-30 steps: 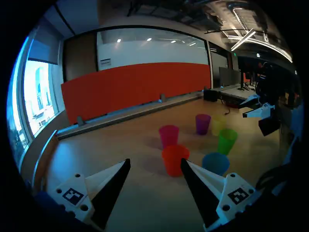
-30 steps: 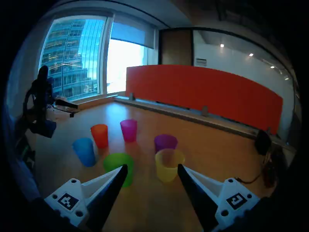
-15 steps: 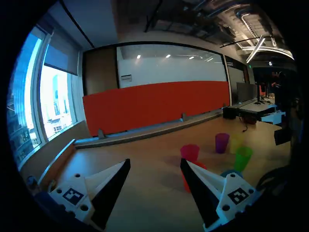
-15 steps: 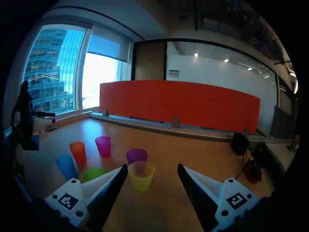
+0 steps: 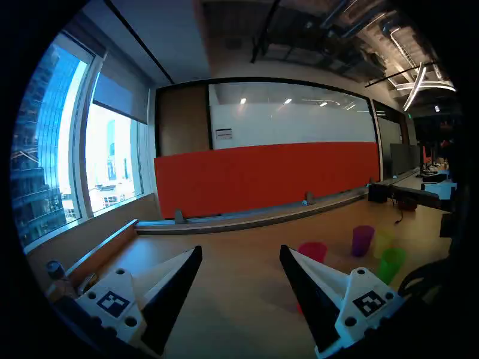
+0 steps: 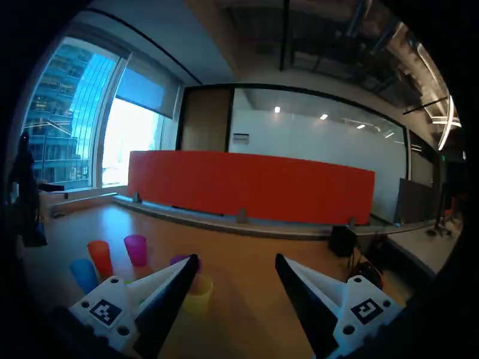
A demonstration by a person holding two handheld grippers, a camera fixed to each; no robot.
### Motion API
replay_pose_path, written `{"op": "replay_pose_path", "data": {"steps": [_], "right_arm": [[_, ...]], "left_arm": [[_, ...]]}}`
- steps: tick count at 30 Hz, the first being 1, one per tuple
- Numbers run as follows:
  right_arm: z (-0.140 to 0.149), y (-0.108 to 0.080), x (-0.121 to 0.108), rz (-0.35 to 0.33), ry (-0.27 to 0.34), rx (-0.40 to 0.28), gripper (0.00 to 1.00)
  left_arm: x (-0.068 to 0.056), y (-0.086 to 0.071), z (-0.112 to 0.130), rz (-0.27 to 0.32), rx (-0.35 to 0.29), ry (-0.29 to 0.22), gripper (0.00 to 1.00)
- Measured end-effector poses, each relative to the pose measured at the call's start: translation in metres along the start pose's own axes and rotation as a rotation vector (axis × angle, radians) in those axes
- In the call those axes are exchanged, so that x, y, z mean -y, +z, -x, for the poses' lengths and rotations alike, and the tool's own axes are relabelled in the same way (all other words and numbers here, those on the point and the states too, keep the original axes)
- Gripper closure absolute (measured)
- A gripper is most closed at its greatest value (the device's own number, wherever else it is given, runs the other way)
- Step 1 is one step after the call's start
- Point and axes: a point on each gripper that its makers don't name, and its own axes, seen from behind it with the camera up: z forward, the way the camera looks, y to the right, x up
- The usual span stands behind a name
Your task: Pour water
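Both views low over the wooden table (image 5: 239, 287), facing level toward the orange partition (image 5: 269, 176), sharing coloured cups (image 5: 362, 239) at lower edges.

You have a wide, light brown wooden table (image 6: 251, 281) in front of you. Small cups stand upright on it, close together: an orange plastic cup (image 6: 99, 256), a pink plastic cup (image 6: 136, 249), a blue plastic cup (image 6: 84, 275) and a yellow plastic cup (image 6: 199, 293). The left gripper view also shows you a purple plastic cup (image 5: 362, 240) and a green plastic cup (image 5: 392, 264).

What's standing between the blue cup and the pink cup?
An orange cup stands between the blue cup and the pink cup; the right gripper view shows all three in a row on the wooden surface.
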Motion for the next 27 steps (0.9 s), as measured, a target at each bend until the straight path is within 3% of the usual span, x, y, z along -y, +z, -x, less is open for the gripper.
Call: {"op": "replay_pose_path", "data": {"steps": [12,21,27], "right_arm": [[-0.019,-0.006,-0.016,0.093,0.02,-0.077,0.0],[-0.021,-0.009,-0.023,0.116,0.054,-0.092,0.0],[-0.022,-0.013,-0.03,0.139,0.068,-0.101,0.0]], "left_arm": [[-0.003,0.004,0.004,-0.068,-0.034,-0.022,0.04],[-0.002,0.002,0.002,-0.105,-0.081,-0.047,0.04],[0.0,0.003,0.016,-0.12,-0.077,-0.029,0.04]]}}
